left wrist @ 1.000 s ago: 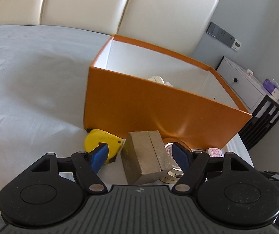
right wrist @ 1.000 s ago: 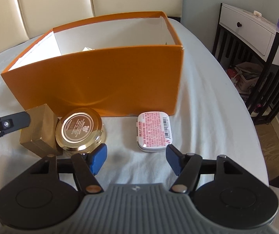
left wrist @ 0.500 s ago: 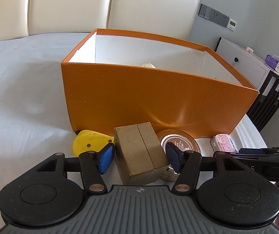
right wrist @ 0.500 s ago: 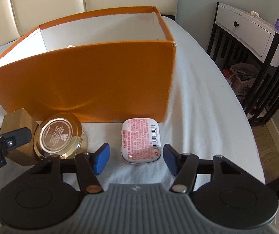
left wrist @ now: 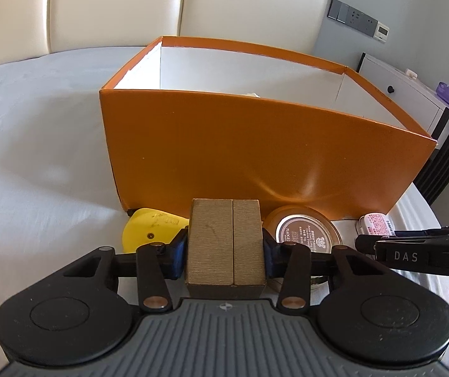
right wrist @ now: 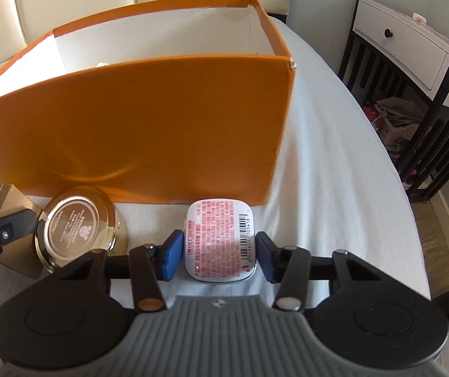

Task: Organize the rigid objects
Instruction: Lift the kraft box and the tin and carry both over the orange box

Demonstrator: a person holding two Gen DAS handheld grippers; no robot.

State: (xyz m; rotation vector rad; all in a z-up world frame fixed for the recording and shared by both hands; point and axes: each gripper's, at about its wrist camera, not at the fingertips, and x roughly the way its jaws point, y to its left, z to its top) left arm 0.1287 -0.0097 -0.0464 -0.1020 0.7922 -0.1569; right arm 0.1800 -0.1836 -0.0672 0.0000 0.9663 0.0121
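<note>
A gold cardboard box stands on the grey sheet in front of the orange box. My left gripper is closing, its blue pads pressed on the gold box's two sides. A yellow tape measure lies to its left, and a round gold jar to its right. In the right wrist view a white mint tin with pink print lies flat by the orange box. My right gripper is closing, and its pads meet the tin's sides. The jar sits left of the tin.
The orange box is open-topped, with a pale item inside. A white side table with a drawer on a black frame stands to the right, beyond the bed's edge. A cream padded headboard rises behind.
Both grippers slid forward and narrowed. The left pads went from wide of the gold box to touching it. The right pads came up around the mint tin.
</note>
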